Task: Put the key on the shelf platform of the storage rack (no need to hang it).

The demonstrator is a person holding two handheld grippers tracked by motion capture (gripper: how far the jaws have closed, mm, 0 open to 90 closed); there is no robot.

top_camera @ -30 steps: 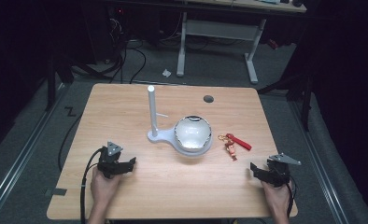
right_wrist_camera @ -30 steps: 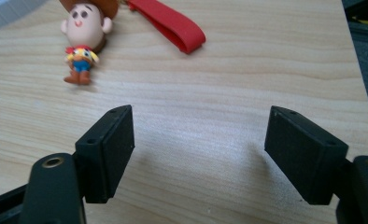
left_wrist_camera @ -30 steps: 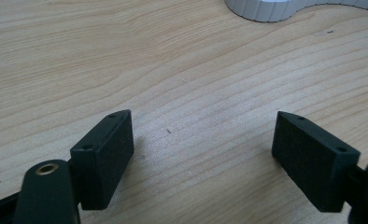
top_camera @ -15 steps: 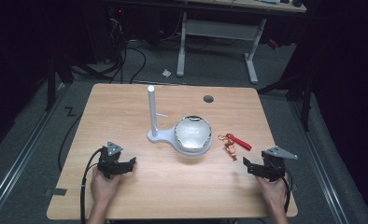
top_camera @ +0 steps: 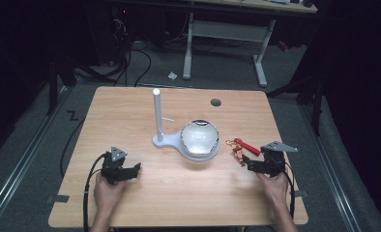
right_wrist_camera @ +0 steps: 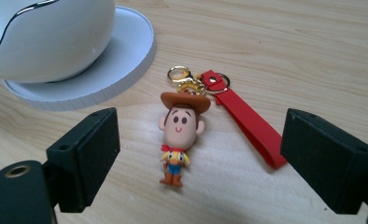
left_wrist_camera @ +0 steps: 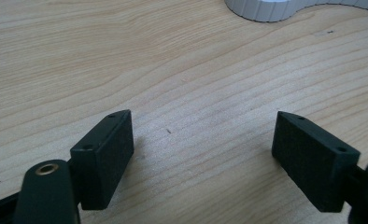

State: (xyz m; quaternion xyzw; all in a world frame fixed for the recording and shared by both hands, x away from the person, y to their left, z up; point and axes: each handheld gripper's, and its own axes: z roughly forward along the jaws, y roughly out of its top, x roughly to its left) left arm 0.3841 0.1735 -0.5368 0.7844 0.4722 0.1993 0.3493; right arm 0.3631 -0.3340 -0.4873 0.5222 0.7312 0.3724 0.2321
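Keychain (right_wrist_camera: 180, 135) with a cowboy figure and a red strap (right_wrist_camera: 247, 119) lies flat on the bench (top_camera: 130, 111), low and centre in the right gripper view, just right of the white stand (top_camera: 167, 140) and its round white bowl-shaped head (top_camera: 199, 138) in the middle of the high view. The right claw (top_camera: 246, 162) has just been opening and now stands wide with nothing between its pads, the figure lying ahead of the gap. The left claw (top_camera: 135, 169) rests at lower left of the high view, also wide and empty, over bare wood. Risk, as I judge it: the figure is small and lies flat, so a closing claw could skate over it or nip only the strap, leaving the figure dangling and swinging. Coming in too far left could knock the stand's base (right_wrist_camera: 102, 79), which sits just beside the gold clasp (right_wrist_camera: 184, 79)
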